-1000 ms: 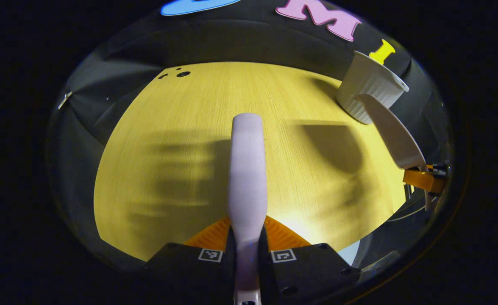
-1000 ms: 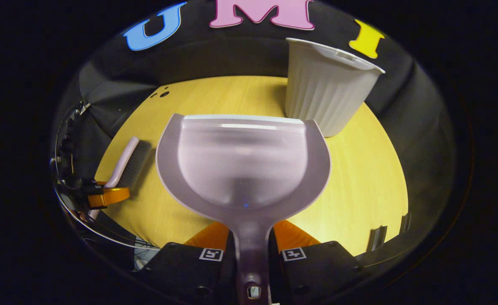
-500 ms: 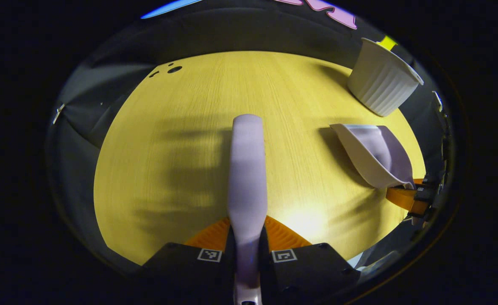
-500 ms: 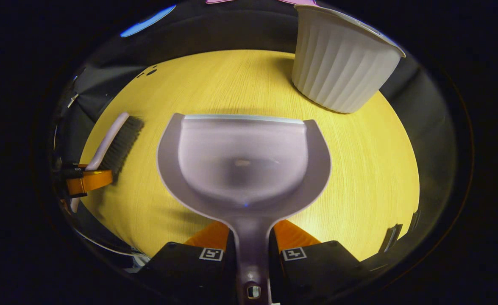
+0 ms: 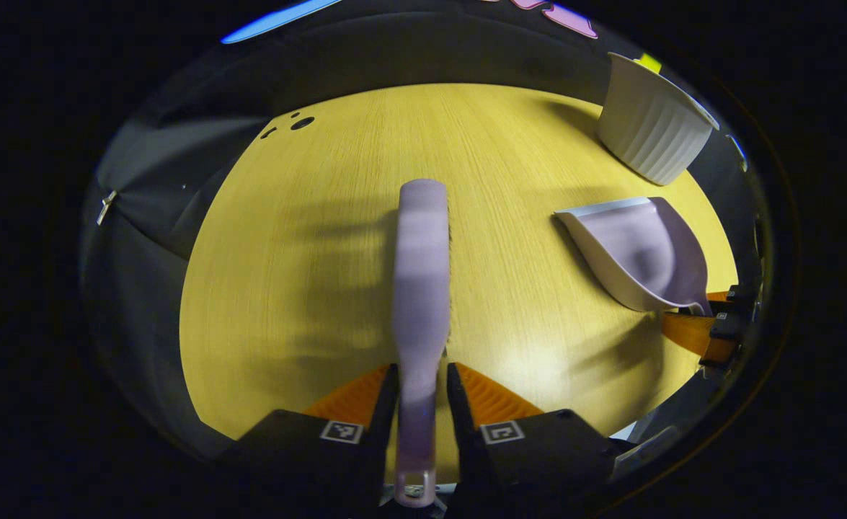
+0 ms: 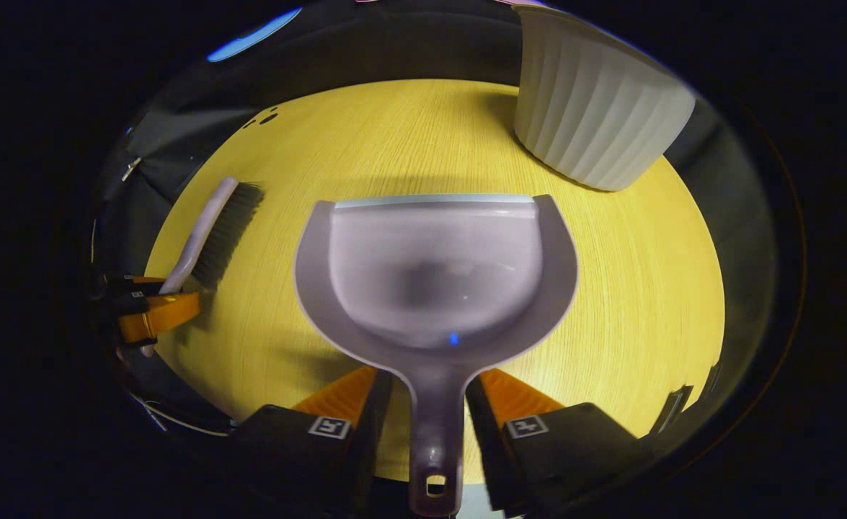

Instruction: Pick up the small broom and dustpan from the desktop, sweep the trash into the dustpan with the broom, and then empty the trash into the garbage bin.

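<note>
Both grippers have just loosened: the left gripper (image 5: 420,393) is standing spread around the broom (image 5: 421,274) handle, the right gripper (image 6: 430,404) spread around the dustpan (image 6: 435,277), both lying on the table (image 6: 632,288) near the bin (image 6: 596,115).

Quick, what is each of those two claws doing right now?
Left gripper: open, its fingers apart from the broom handle between them.
Right gripper: open, gaps either side of the dustpan handle.
</note>
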